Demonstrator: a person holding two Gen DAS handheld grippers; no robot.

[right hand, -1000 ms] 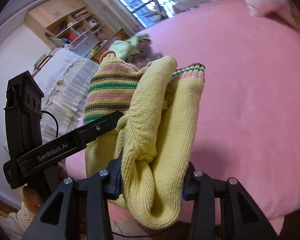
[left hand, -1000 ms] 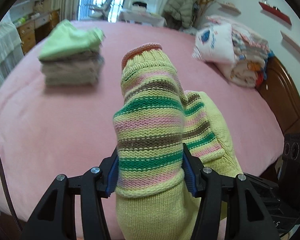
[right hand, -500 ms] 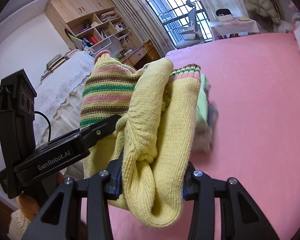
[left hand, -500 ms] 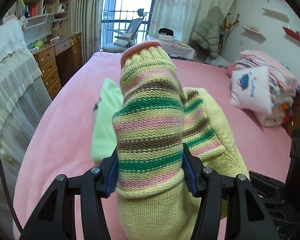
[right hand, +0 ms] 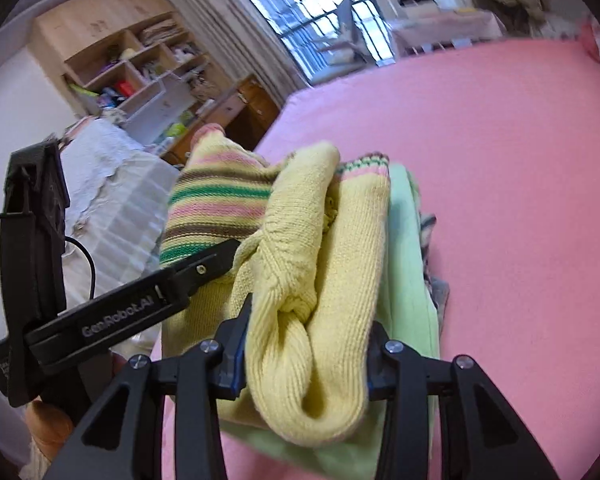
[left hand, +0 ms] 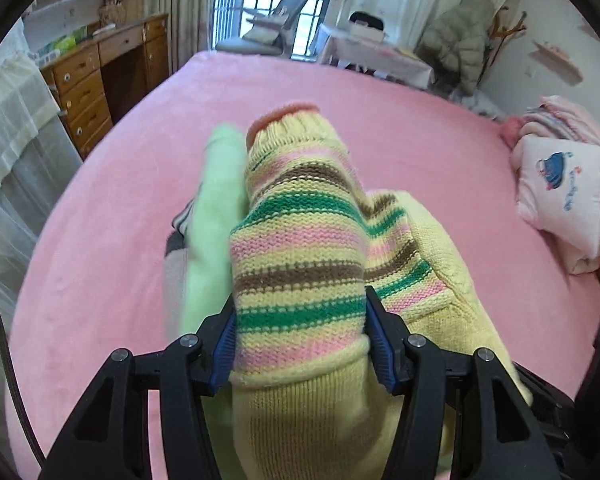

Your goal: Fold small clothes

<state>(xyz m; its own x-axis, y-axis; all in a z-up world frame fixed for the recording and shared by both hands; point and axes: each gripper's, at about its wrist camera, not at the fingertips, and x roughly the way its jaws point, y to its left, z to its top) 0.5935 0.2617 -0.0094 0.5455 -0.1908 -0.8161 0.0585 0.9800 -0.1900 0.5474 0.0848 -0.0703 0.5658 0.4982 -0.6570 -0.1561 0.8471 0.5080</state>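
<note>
A folded yellow knit sweater (left hand: 300, 264) with green, pink and brown stripes is held between both grippers. My left gripper (left hand: 300, 340) is shut on its striped sleeve end. My right gripper (right hand: 306, 356) is shut on the plain yellow folded end of the sweater (right hand: 320, 280). The left gripper's body (right hand: 112, 312) shows at the left of the right wrist view. The sweater sits right above a stack of folded clothes topped by a light green garment (left hand: 212, 240), also seen in the right wrist view (right hand: 408, 272), on the pink bed (left hand: 100, 220).
A pile of pillows and blankets (left hand: 564, 200) lies at the bed's right side. A wooden desk with drawers (left hand: 96, 76) and shelves (right hand: 140, 76) stand left of the bed. A small table and chair (left hand: 360, 44) stand by the window beyond the bed.
Both grippers carried the sweater toward the folded stack; the stack went from far left on the bed to directly beneath the sweater. Both grips stayed shut.
</note>
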